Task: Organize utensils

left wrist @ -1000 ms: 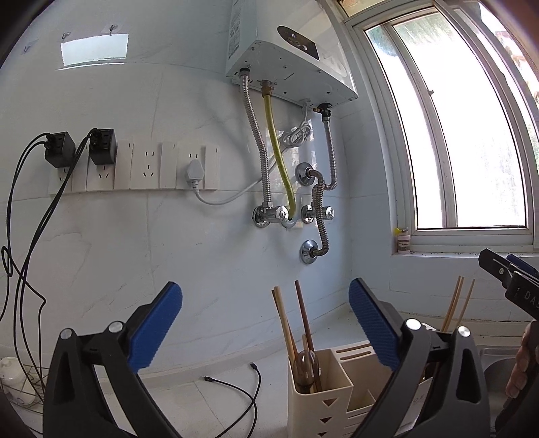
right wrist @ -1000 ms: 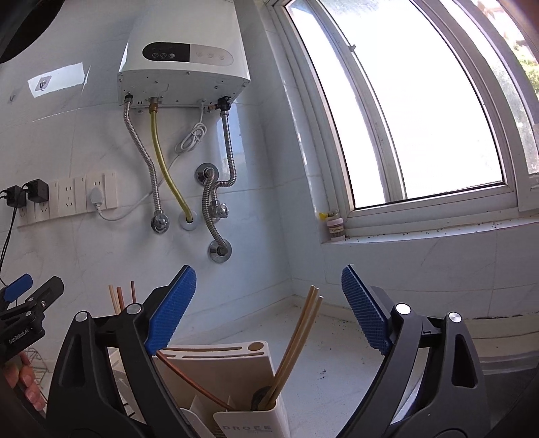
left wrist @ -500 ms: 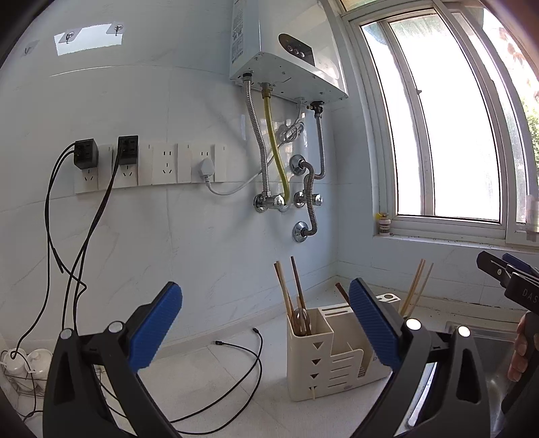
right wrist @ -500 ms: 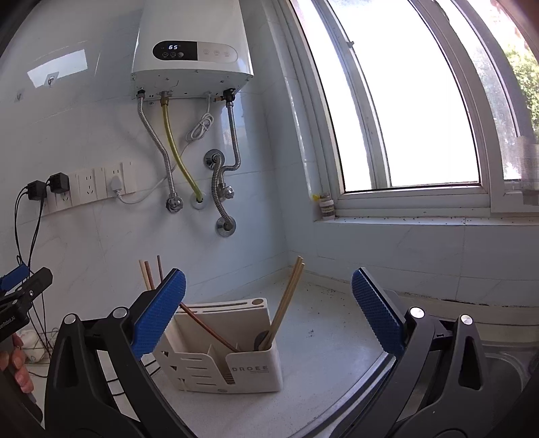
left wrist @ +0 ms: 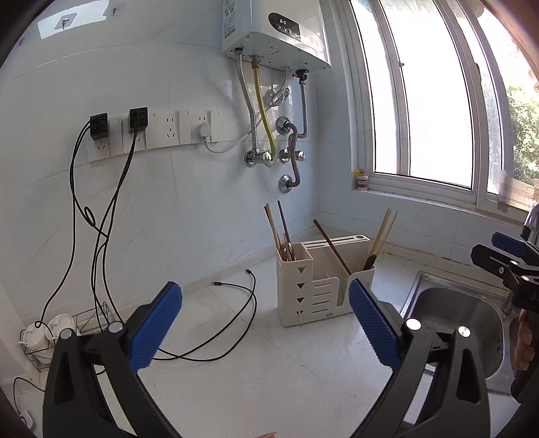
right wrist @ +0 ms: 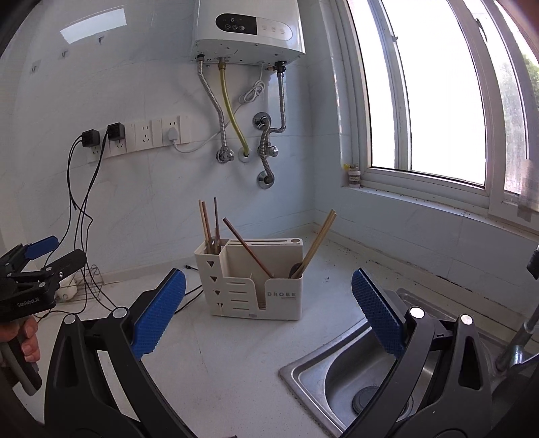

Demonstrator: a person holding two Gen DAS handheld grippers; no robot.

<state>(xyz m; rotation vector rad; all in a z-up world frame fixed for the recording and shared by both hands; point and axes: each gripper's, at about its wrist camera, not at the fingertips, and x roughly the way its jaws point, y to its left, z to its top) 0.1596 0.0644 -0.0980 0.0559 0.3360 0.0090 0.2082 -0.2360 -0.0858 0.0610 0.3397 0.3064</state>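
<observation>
Claws idle before a stocked rack.
My left claw (left wrist: 262, 326) hangs released and empty over the table (left wrist: 269, 380); ahead, the utensil holder (right wrist: 251, 286) stands by the wall, chopsticks (right wrist: 209, 224) upright in its left compartment, others leaning to the right. My right claw (right wrist: 267, 311) gapes empty near the sink (right wrist: 353, 380). No loose utensils show, so I judge sorting nearly finished.

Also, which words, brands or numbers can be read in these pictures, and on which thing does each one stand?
"DROEE": front of the cream utensil holder; the smaller line beneath is too small to read.
"65": display of the water heater.
"GenRoboLAI", roughly: side of the left hand-held gripper; the letters are blurred.
Label on the water heater's side: too small to read.
</observation>
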